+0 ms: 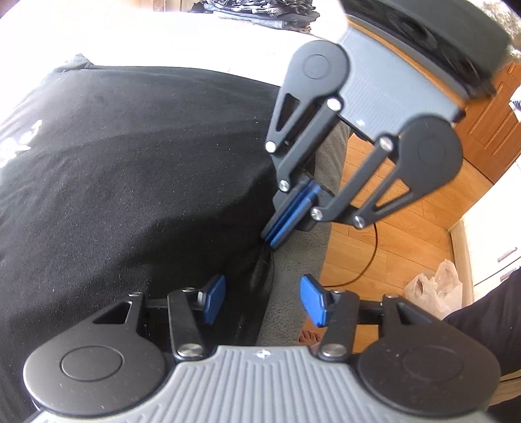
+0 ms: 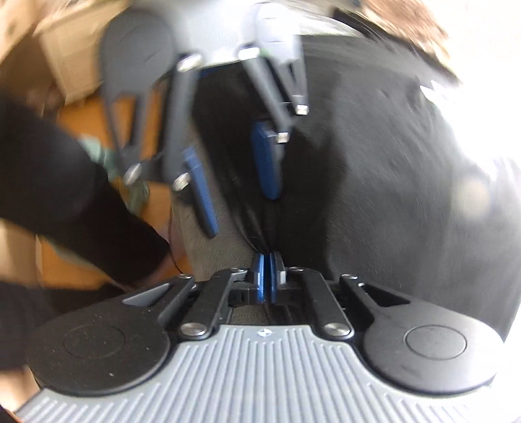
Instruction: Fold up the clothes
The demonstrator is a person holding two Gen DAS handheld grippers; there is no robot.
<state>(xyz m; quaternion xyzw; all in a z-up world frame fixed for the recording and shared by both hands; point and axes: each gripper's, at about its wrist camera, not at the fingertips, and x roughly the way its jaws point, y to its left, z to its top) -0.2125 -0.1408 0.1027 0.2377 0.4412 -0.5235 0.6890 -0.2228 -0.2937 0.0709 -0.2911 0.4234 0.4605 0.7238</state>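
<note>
A black T-shirt (image 1: 130, 179) with white print at its left lies spread on a grey blanket (image 1: 294, 270). My right gripper (image 1: 272, 239) comes in from the upper right and is shut on the shirt's near right edge, which bunches into folds under the pads. In the blurred right wrist view, the right gripper (image 2: 267, 260) pinches the black T-shirt (image 2: 358, 179). My left gripper (image 1: 264, 299) is open just below that pinch, its blue pads either side of the shirt's edge, touching nothing. From the right wrist view the left gripper (image 2: 241, 211) is open too.
A stack of folded dark clothes (image 1: 257, 14) sits at the far edge of the white bed. To the right is wooden floor (image 1: 390, 253) with a black cable (image 1: 371, 257), a plastic bag (image 1: 436, 289), a person's dark-clad leg (image 1: 488, 312) and a bare foot (image 1: 307, 336).
</note>
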